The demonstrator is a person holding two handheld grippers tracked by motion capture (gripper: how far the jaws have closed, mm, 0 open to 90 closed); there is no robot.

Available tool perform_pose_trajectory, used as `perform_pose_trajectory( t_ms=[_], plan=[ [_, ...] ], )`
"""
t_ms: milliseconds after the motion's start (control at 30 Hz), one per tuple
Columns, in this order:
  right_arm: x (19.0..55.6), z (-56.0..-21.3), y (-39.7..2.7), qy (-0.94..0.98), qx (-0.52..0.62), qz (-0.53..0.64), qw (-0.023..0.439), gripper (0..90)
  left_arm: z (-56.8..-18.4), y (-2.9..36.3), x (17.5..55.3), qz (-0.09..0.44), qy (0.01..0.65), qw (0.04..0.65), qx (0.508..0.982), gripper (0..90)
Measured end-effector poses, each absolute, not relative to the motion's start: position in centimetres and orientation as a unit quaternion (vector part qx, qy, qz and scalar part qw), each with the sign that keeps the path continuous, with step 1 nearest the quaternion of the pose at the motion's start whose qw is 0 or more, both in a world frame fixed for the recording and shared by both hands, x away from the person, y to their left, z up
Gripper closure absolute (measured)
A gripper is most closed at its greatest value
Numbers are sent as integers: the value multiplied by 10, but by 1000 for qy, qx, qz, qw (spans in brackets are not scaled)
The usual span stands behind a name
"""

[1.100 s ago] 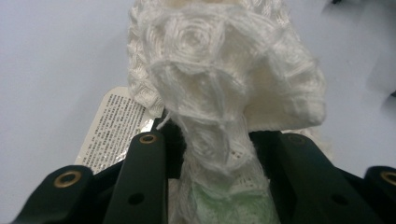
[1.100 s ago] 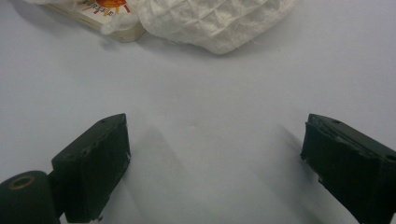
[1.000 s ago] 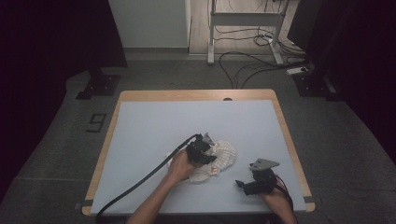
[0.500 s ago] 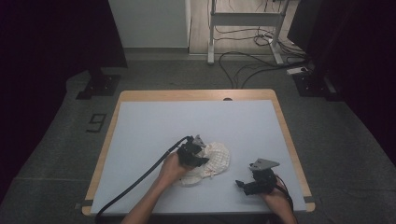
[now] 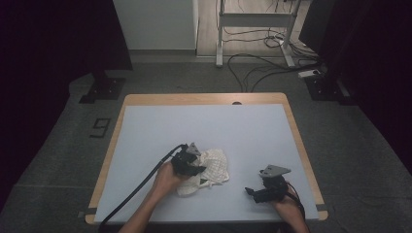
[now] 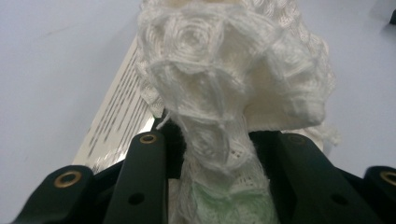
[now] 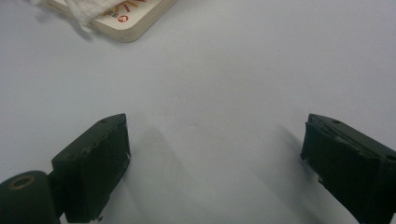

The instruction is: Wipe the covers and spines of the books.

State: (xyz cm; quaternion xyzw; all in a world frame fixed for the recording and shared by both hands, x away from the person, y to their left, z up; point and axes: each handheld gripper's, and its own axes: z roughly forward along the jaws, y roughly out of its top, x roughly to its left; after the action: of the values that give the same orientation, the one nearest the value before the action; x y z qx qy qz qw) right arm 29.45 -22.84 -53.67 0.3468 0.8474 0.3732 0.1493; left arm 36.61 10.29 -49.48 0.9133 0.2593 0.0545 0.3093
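Clamping white mesh cloth (image 6: 224, 93) in left gripper (image 5: 187, 162) jaws, mid-desk (image 5: 204, 126); right gripper (image 5: 265, 187) jaws released, nothing between, near right.

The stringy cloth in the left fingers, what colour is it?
White, an open-weave net cloth; the left gripper view shows it best.

Net bag (image 5: 210, 166) on worktop (image 5: 204, 126), near front edge, slightly left of centre. Left gripper (image 5: 187, 162) at bag's left side, bag's mesh bunched between its fingers (image 6: 144, 177). Flat pack (image 6: 119, 119) under bag. Right gripper (image 5: 265, 187) right of bag, well apart, near worktop's front right corner.
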Motion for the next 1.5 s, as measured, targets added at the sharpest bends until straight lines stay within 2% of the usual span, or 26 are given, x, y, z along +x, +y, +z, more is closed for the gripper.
perform_pose_trajectory(
  t_ms=[1100, 1500],
  plan=[
    [295, -537, -228, 847, 347, 373, 149, 73, -492, 173, 344, 69, 300, 312, 899, 660],
    [295, -537, -228, 847, 347, 373, 149, 73, -493, 180, 335, 77, 307, 307, 898, 657]
  ],
)
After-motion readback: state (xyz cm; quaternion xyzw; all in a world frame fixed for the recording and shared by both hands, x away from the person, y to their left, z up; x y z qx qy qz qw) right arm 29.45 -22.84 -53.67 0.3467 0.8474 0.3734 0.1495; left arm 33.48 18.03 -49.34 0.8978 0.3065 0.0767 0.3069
